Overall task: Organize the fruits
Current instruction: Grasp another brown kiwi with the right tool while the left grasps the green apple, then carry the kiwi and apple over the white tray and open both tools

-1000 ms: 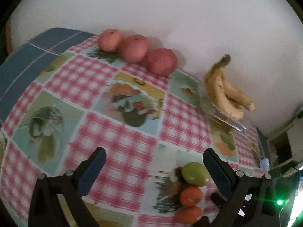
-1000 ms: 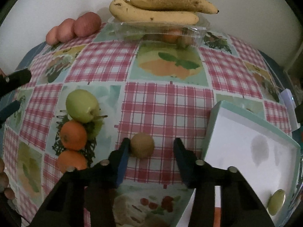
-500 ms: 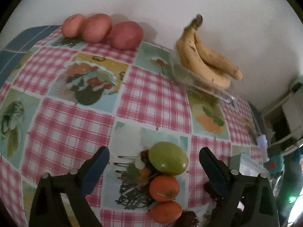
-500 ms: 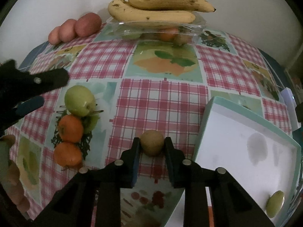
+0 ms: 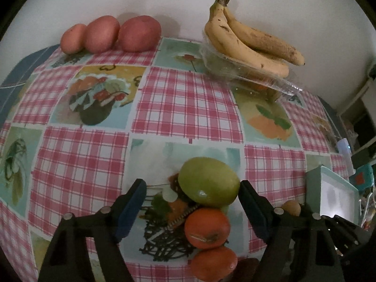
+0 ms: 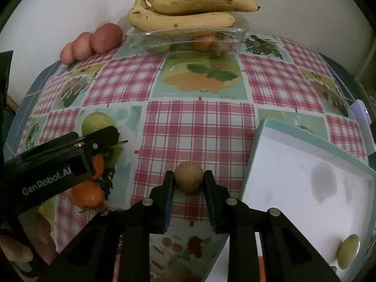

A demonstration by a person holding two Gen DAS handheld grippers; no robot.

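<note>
Pink-checked tablecloth (image 5: 188,103), green apple (image 5: 208,182)

Between my right jaws: kiwi (image 6: 189,180)
Right of it: tray (image 6: 256,145)
Between my left jaws: green apple (image 5: 208,182), oranges (image 5: 206,228) nearer me
Far ahead: bananas (image 6: 188,11) on clear box (image 6: 235,34)

Both wrist cameras are looking steeply down along their fingers, close over the checked tablecloth (image 5: 188,108), facing the white wall (image 6: 293,2). Both are sharing the bananas (image 5: 249,42), the green apple (image 5: 208,182) and the white tray (image 6: 305,183).
</note>
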